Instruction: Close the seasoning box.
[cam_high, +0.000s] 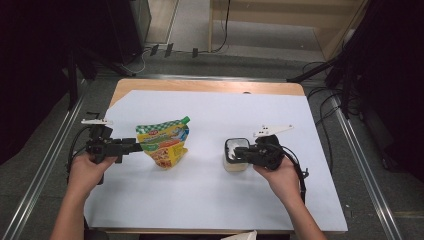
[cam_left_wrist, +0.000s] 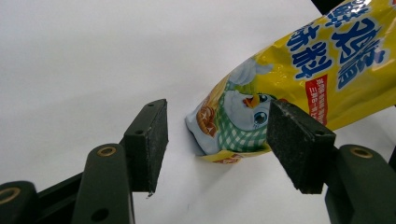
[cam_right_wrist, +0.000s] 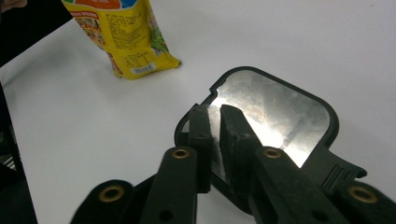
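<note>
Pads of my right gripper (cam_right_wrist: 214, 140) are closed on the near rim of a black-framed lid (cam_right_wrist: 275, 116) with a shiny foil face; I see only a thin slit between the pads, with the rim edge caught in it. In the high view that lid (cam_high: 236, 145) sits atop a pale container (cam_high: 235, 164), right of the table's middle, and my right gripper (cam_high: 248, 154) reaches it from the right.

My left gripper (cam_left_wrist: 217, 140) has its jaws apart, straddling the corner of a yellow snack pouch (cam_left_wrist: 299, 79). The right pad sits just against or in front of the pouch's skin; I cannot tell if it touches. The left pad stands clear, with bare white surface between it and the pouch. From above, the pouch (cam_high: 164, 141) stands upright left of centre, green top strip tilted, and my left gripper (cam_high: 134, 146) is at its left edge.

Pouch and container are well apart, with open white sheet (cam_high: 210, 200) between them and in front of them. Behind both, the sheet runs free to the wooden table edge (cam_high: 200, 86). Metal rails flank the table on either side.
</note>
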